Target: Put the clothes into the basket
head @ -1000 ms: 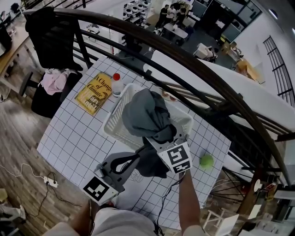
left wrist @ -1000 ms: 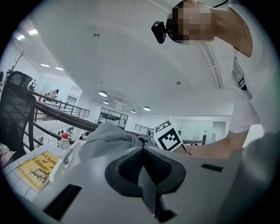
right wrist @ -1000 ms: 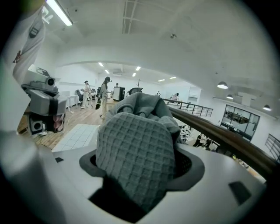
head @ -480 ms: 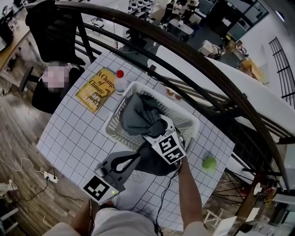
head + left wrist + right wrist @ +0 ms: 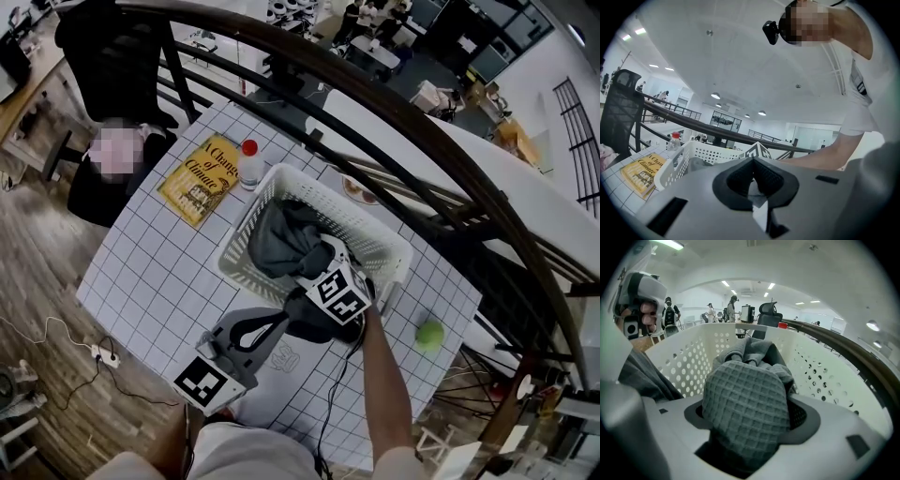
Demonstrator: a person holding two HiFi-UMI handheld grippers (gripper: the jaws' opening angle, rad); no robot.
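- Drop-off step, by the look of it: the grey garment (image 5: 279,242) was clamped in a thick bunch by the right gripper (image 5: 749,427), down inside the basket (image 5: 298,184).
- A dark fold was left draped over the near rim.
- The left gripper (image 5: 753,180) was parked beside that fold, jaws pressed together, nothing seen gripped.
- Next, probably: bunch released, trailing fold tucked in.
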